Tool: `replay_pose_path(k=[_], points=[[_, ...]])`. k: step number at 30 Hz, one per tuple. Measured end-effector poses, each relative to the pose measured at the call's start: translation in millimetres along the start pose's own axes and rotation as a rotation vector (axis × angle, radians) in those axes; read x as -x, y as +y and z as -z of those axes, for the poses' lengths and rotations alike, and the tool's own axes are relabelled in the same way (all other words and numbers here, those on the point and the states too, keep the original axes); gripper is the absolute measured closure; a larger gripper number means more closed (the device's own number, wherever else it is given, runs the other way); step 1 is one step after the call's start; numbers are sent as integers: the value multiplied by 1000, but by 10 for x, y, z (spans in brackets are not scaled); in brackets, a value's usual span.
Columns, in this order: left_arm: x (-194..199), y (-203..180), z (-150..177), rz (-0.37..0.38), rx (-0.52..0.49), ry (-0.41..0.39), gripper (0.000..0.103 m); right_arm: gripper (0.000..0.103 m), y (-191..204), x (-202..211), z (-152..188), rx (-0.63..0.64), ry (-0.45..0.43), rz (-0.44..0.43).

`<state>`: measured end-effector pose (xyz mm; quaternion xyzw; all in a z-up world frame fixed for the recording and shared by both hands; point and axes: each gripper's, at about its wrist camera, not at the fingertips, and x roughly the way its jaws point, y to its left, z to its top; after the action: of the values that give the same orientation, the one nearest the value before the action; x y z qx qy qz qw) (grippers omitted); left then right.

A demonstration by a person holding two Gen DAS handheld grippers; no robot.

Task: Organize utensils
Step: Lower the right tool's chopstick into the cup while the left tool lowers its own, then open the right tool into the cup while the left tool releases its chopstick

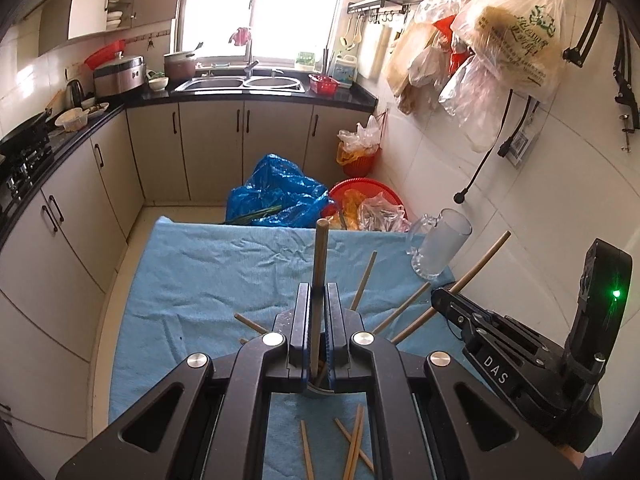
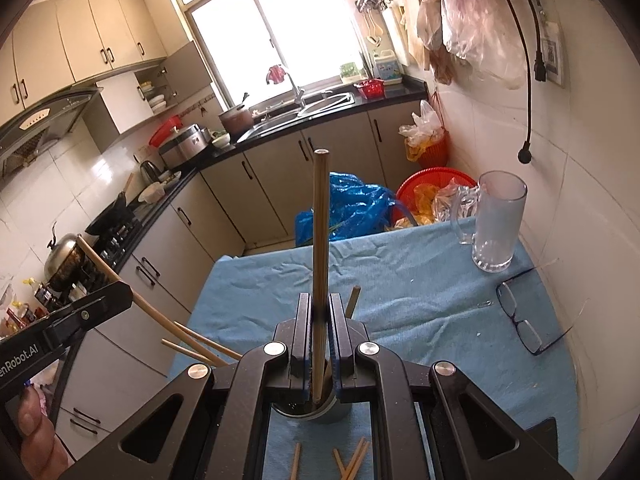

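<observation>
Kitchen cabinets, a double sink under a bright window and hanging plastic bags frame your workspace, a bench draped in a blue cloth [image 2: 420, 292]. You have 1 chopstick clenched in each gripper: the left gripper [image 1: 319, 292] pinches a chopstick [image 1: 321, 256] whose free end rises straight ahead of the camera, and the right gripper [image 2: 320, 304] pinches its own chopstick [image 2: 321, 220] the same way, long axis running along the fingers and upward. Directly below the right gripper's held stick sits a dark round cup [image 2: 316, 410], its rim just under the stick's lower tip; in the left view only a sliver of that rim shows beneath the fingers. So the relation that matters is vertical: the holder lies under both tips, and the right stick looks better lined up with the opening. More chopsticks already lean out of the cup, fanning to the sides, and loose chopsticks [image 2: 352, 460] lie flat on the cloth nearer you. A glass mug [image 2: 496, 224] stands at the far right corner, well apart, with a pair of glasses [image 2: 520, 316] beside it.
</observation>
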<state>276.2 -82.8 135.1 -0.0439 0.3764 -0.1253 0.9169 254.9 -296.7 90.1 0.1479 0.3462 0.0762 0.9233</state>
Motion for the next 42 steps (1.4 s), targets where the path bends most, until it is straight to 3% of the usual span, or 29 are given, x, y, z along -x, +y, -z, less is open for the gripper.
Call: replay_pose_path(k=[29,36,42], points=[[-252,163,166,-28,31,64,98,94,-1,-336,203,18,99,8],[-197,182,167,-33,42,56,97,93,-4,-240,176,20,80,2],[-50,230,167,-59,51,19,83,83,-45,-11,135,3,35,7]])
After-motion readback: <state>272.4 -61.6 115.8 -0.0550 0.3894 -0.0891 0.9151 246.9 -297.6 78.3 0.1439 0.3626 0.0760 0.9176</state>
